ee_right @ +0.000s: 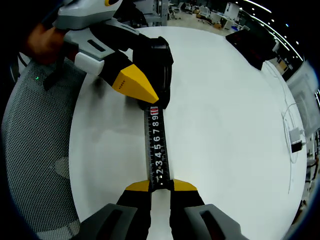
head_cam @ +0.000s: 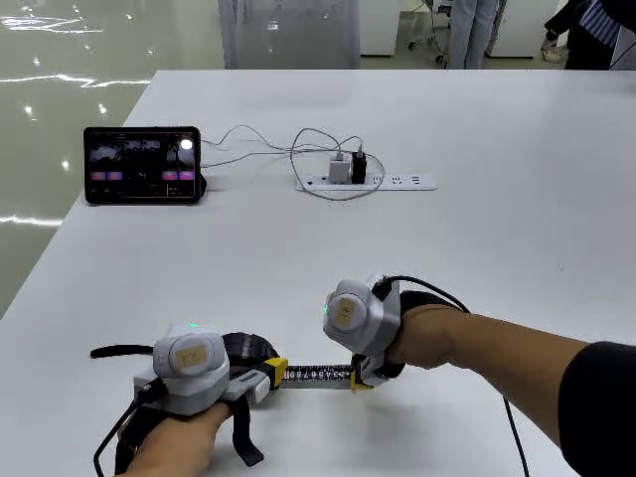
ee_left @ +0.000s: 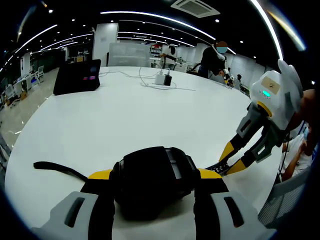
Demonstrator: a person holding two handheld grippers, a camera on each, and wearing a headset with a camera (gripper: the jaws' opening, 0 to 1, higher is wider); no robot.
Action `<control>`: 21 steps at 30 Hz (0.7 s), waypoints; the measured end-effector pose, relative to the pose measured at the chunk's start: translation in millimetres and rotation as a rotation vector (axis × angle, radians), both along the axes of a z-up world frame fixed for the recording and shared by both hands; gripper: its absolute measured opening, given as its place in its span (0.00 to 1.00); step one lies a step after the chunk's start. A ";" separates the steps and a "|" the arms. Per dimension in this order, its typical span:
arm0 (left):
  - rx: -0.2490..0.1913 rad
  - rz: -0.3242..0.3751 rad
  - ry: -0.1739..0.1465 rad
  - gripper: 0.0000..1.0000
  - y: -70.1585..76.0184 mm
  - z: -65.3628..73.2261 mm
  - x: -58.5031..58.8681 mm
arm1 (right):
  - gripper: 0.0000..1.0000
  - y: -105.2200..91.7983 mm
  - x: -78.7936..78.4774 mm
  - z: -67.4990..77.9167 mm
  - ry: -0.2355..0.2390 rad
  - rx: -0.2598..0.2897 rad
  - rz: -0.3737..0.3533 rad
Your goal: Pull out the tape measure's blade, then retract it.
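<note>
While left gripper (ee_left: 155, 175) clamps the tape measure (ee_right: 159, 60), right gripper (ee_right: 160, 186) pinches the end of its blade (ee_right: 156, 145)

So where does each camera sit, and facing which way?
Head view: on the head, looking down at the table; both forearms, left tongs, right tongs.
Left gripper view: on the left tongs, facing the clamped tape measure.
Right gripper view: on the right tongs, facing along the blade it pinches.
Both gripper views show the other tongs.
</note>
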State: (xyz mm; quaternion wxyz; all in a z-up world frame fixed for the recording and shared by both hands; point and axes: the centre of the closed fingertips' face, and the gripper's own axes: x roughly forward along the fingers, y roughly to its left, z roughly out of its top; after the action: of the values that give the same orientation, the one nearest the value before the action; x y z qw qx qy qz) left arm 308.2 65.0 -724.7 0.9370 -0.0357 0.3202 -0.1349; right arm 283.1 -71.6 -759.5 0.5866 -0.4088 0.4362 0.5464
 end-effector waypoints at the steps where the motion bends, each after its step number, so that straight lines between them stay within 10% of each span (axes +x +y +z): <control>1: 0.000 0.000 0.001 0.60 0.0 0.0 -0.1 | 0.10 0.9 -0.1 0.1 0.000 0.001 0.000; 21: -0.008 0.002 0.012 0.60 -0.2 -0.8 -0.1 | 0.10 14.1 -0.9 0.4 0.005 0.006 -0.004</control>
State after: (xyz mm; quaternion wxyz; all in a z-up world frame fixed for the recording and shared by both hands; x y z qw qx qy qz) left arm 308.1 64.8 -725.5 0.9352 -0.0408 0.3250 -0.1348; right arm 282.2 -57.6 -759.1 0.5879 -0.4049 0.4368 0.5473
